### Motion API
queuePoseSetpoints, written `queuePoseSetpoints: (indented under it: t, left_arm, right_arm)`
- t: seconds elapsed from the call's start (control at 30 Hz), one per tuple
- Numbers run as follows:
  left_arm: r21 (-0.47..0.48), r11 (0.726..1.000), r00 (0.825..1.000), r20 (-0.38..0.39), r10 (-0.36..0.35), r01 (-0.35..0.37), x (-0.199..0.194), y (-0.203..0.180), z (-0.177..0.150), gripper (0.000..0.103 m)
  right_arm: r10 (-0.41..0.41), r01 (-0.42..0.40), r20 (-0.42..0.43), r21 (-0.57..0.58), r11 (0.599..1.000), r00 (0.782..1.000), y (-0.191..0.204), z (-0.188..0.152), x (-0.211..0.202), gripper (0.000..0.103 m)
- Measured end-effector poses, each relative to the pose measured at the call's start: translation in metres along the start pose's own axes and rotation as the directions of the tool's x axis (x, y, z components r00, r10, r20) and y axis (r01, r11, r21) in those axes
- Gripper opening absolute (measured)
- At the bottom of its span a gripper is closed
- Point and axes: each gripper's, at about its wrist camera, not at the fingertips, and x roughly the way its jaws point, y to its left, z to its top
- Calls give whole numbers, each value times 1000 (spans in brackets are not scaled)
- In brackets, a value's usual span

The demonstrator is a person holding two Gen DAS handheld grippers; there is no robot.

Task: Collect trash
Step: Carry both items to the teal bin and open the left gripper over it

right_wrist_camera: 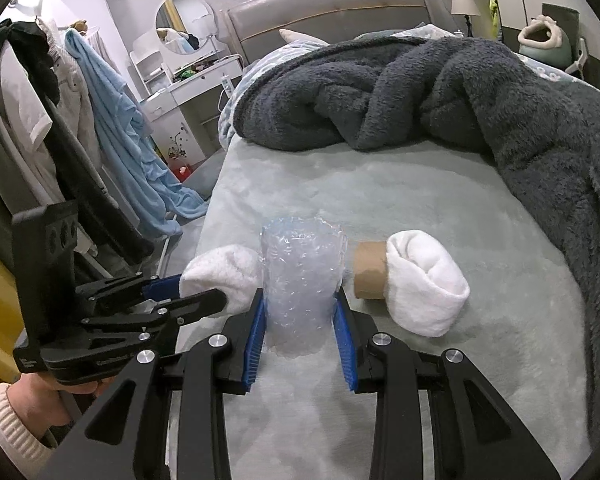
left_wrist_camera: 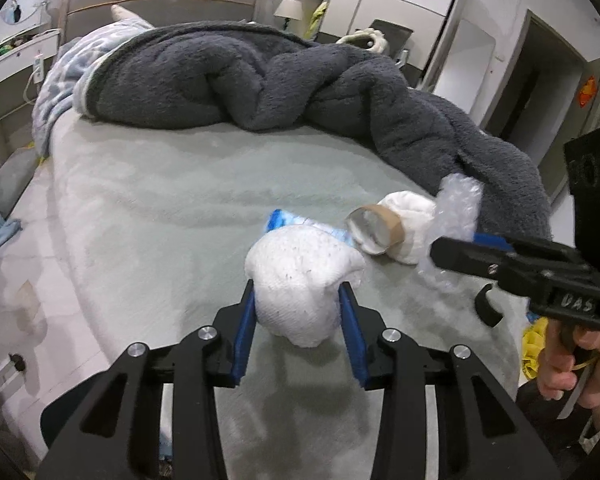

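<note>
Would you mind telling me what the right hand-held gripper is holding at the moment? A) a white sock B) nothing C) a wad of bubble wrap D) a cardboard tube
C: in the right wrist view the right hand-held gripper has its blue pads closed against both sides of the bubble wrap, while the cardboard tube lies apart on the bed.

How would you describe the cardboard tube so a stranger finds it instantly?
Start at the grey blanket heaped across the bed. In front of it lies a short brown cardboard tube, one end tucked into a rolled white sock: the only brown item there.
</note>
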Motion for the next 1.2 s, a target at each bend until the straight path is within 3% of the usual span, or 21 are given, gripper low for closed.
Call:
queuePoseSetpoints:
  t: [0.4, 0.73, 1.2]
  left_arm:
    - [-71, 995, 997, 11, 74, -74, -37, 23, -20, 43]
    - [-100, 986, 991, -26, 134, -136, -51, 41, -44, 43]
    - [-220, 948, 972, -81, 219, -231, -69, 95, -74, 43]
  right_arm:
    - [44, -45, -30, -45, 998, 999, 44, -2, 6, 33]
    - [73, -77, -44, -91, 993, 996, 76, 4, 8, 33]
    - [134, -144, -76, -161, 976, 988, 129, 4, 19, 33]
